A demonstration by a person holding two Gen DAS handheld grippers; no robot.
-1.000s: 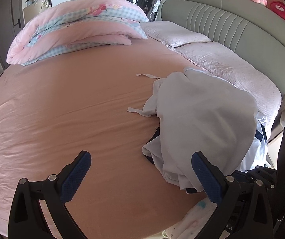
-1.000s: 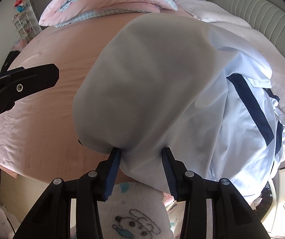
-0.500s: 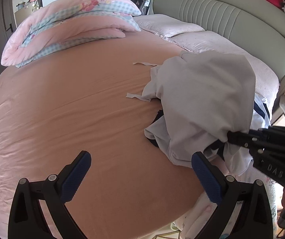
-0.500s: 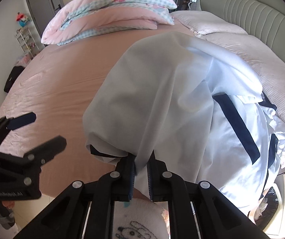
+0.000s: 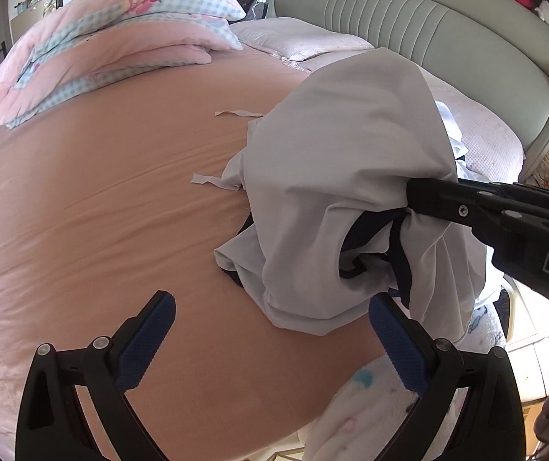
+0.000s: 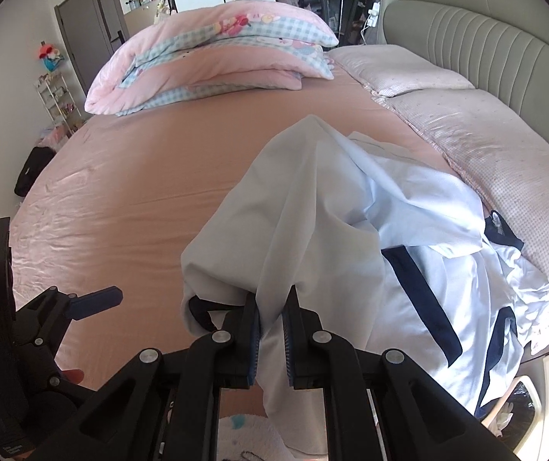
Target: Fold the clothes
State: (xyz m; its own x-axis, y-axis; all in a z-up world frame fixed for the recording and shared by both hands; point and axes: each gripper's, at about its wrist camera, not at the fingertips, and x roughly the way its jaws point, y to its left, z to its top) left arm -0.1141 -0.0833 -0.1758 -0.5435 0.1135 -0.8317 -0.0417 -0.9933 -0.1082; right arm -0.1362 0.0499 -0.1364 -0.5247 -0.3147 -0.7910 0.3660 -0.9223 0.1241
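Note:
A pale grey garment with navy trim (image 5: 343,161) (image 6: 313,207) lies bunched on the pink bed sheet (image 5: 101,199) (image 6: 140,192) near the right side. My right gripper (image 6: 271,317) is shut on a fold of its cloth and holds that part lifted off the bed. In the left wrist view it reaches in from the right, its tip (image 5: 409,196) buried in the fabric. My left gripper (image 5: 270,330) stands open above the sheet, just in front of the garment's lower edge, with nothing between its blue pads (image 5: 147,338). More pale clothes with navy stripes (image 6: 447,307) lie beside it.
A folded pink and blue checked quilt (image 5: 101,46) (image 6: 217,61) lies at the far side of the bed. Two pillows (image 6: 466,126) rest along the grey padded headboard (image 5: 447,38). A fluffy white printed item (image 5: 362,395) lies at the near bed edge. A shelf rack (image 6: 55,96) stands at left.
My right gripper closed on a fold of the garment and lifted it. My left gripper sank and drew closer to the garment's lower edge, staying open.

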